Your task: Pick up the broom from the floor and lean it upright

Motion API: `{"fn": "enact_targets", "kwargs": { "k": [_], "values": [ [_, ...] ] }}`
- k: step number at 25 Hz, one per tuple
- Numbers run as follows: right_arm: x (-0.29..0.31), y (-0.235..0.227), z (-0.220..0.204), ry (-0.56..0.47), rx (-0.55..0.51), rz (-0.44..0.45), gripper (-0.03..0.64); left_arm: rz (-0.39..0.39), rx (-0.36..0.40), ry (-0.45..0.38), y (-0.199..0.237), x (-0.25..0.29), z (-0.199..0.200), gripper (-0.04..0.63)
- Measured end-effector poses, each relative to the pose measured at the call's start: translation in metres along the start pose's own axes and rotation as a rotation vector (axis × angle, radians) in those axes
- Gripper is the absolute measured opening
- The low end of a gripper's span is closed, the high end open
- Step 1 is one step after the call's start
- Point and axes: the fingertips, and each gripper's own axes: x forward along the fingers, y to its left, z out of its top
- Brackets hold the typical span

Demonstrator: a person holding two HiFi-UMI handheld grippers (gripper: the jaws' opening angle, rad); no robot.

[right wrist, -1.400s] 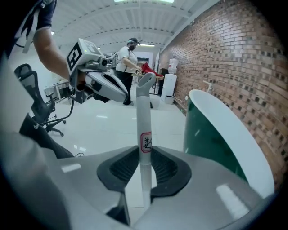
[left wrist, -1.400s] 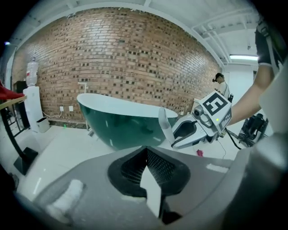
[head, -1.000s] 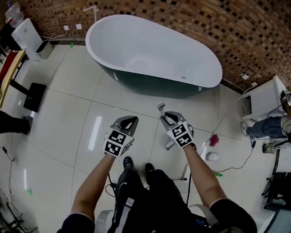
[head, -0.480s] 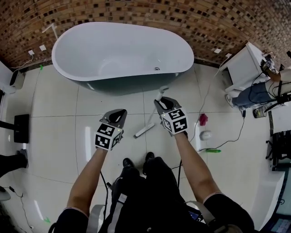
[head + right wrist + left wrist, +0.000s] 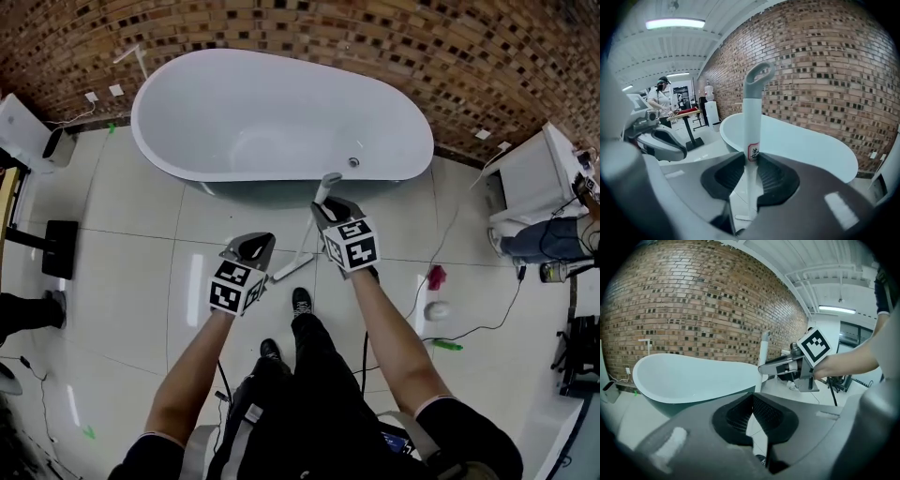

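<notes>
The broom is a white pole with a grey loop at its top, and my right gripper is shut on the pole near a small red-edged label. In the head view the broom slants from its head on the tiles up to the loop near the bathtub's side, gripped by the right gripper below the loop. My left gripper hovers beside it to the left, shut and empty. From the left gripper view, that gripper's tips meet, and the broom pole stands ahead.
A large white bathtub with a dark outer wall stands just ahead against a brick wall. To the right on the floor lie a red item, a white ball, a green bottle and cables. A white cabinet stands far right.
The right gripper has lifted the broom and carried it toward the tub, so the pole stands steeper. The left gripper has moved forward alongside, still empty. The person has stepped forward.
</notes>
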Motion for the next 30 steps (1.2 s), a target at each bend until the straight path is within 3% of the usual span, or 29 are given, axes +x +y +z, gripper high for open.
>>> {"fn": "enact_targets", "kwargs": {
  "k": [15, 19, 24, 30],
  "values": [
    [0.145, -0.035, 0.071, 0.01, -0.067, 0.169, 0.095, 0.211, -0.138, -0.005, 0.092, 0.038, 0.04, 0.002],
    [0.167, -0.046, 0.08, 0.016, -0.063, 0.176, 0.097, 0.232, -0.145, 0.015, 0.099, 0.037, 0.044, 0.002],
    [0.187, -0.056, 0.086, 0.002, -0.073, 0.166, 0.103, 0.29, -0.213, -0.024, 0.113, 0.036, 0.046, 0.002],
    [0.198, -0.06, 0.088, -0.008, -0.076, 0.167, 0.104, 0.313, -0.227, -0.029, 0.115, 0.034, 0.048, 0.002]
  ]
}}
